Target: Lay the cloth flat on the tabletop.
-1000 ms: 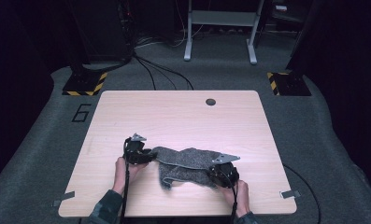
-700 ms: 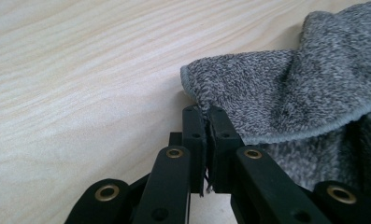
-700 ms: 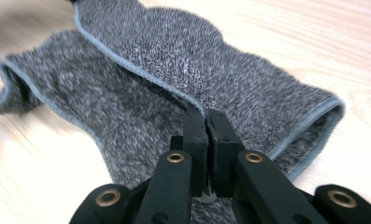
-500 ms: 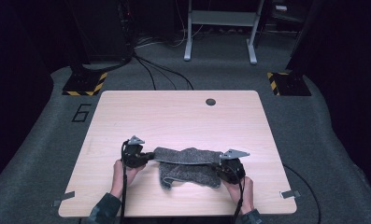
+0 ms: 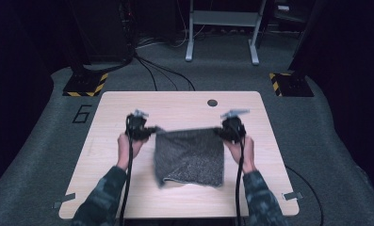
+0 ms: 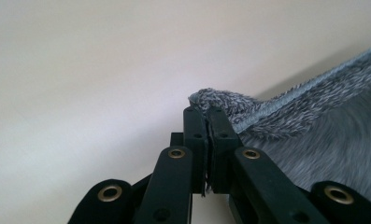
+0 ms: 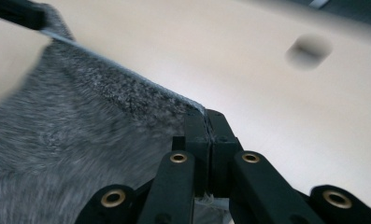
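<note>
The grey fleecy cloth [image 5: 189, 157] hangs spread out above the middle of the wooden table [image 5: 109, 188], stretched flat between the two tools with its top hem pulled into a straight line and its lower edge dangling close to the tabletop, nearer the person's side than the far side. Its lower hem shows a paler strip, and one bottom corner curls under a little. The left gripper [image 5: 146, 131] has the cloth's top left corner, and in the left gripper view the jaws are pressed tight together with a tuft of the fuzzy hem [image 6: 230, 105] poking out past their tips, the rest of the cloth falling away to the right of them. The right gripper [image 5: 224, 131] has the opposite top corner; in the right gripper view its jaws are likewise clamped together on the stitched edge [image 7: 141, 93], with the cloth sloping off to the left of them. Both tools sit level with each other at either end of the cloth, each held by a hand in a camouflage-patterned sleeve [image 5: 102, 200], with a black cable trailing back along the forearm. Beyond the cloth, near the table's far edge, there is a small dark round hole [image 5: 212, 102]. On the grey carpet left of the table, a large number 6 [image 5: 82, 113] is marked; I can read no other writing or brand.
</note>
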The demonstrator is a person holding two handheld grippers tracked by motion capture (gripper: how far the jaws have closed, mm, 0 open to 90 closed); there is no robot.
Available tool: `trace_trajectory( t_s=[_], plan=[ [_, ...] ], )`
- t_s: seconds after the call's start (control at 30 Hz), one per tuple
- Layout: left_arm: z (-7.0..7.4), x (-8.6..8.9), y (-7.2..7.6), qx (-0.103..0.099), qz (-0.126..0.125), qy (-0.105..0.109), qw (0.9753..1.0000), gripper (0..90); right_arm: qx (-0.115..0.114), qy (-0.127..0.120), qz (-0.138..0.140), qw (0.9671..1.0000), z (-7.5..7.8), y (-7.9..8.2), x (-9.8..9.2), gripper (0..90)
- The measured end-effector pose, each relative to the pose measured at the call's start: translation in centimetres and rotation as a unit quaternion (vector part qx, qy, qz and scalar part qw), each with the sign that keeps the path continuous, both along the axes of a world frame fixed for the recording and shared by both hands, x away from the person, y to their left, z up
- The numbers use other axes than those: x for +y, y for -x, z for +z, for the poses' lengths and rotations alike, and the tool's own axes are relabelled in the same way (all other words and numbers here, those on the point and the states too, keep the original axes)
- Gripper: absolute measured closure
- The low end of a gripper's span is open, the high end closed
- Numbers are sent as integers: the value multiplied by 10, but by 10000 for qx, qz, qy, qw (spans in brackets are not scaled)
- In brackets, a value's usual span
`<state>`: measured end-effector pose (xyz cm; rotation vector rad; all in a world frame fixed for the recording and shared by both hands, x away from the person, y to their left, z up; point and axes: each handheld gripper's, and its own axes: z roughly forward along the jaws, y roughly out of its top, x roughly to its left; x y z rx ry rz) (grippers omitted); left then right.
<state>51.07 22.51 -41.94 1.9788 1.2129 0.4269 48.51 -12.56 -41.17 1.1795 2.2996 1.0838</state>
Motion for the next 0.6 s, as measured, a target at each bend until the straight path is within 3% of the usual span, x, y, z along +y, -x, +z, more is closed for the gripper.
trace_trajectory(
  t_s=[0.03, 0.07, 0.1, 0.13, 0.17, 0.23, 0.3, 0.33, 0.37, 0.4, 0.43, 0.47, 0.5, 0.57, 0.6],
  plan=[
    [20, 0, -5, -197, 111, 38, 9997, 884, -180, 73, -85, 9998, 18, -12, 3, 892],
    [50, 0, -5, -484, 173, 103, 9986, 884, -340, 104, -121, 9993, 37, -19, 5, 892],
    [50, 0, -5, -484, 173, 103, 9986, 884, -340, 104, -121, 9993, 37, -19, 5, 892],
    [84, 2, 8, -908, 92, 55, 9958, 884, -751, 19, -246, 9969, 83, -17, 6, 890],
    [84, 2, 8, -908, 92, 55, 9958, 883, -751, 19, -246, 9969, 83, -17, 6, 890],
    [99, 6, 25, -1114, -22, 213, 9935, 883, -995, -93, -193, 9948, 101, -6, 3, 887],
    [96, 9, 44, -1183, -158, 194, 9927, 882, -1169, -128, -98, 9930, 105, 10, 0, 885],
    [89, 10, 54, -1129, -238, 211, 9931, 880, -1178, -162, 76, 9929, 95, 29, -2, 881],
    [78, 11, 63, -1056, -306, 176, 9938, 880, -1178, -162, 76, 9929, 95, 29, -2, 881],
    [51, 11, 80, -863, -431, 159, 9952, 878, -1111, -27, 195, 9936, 71, 51, -2, 879],
    [28, 11, 90, -663, -503, 177, 9964, 878, -1100, 12, 254, 9936, 60, 58, -3, 877],
    [9, 10, 98, -515, -521, 104, 9973, 877, -951, -32, 285, 9951, 39, 69, -4, 876],
    [9, 10, 98, -515, -521, 104, 9973, 876, -951, -32, 285, 9951, 39, 69, -4, 876],
    [-29, 11, 109, -123, -591, 131, 9981, 875, -688, 60, 401, 9968, 3, 85, -2, 858],
    [-62, 15, 118, 304, -635, 217, 9973, 844, -247, 170, 574, 9979, -32, 97, 0, 792]
  ],
)
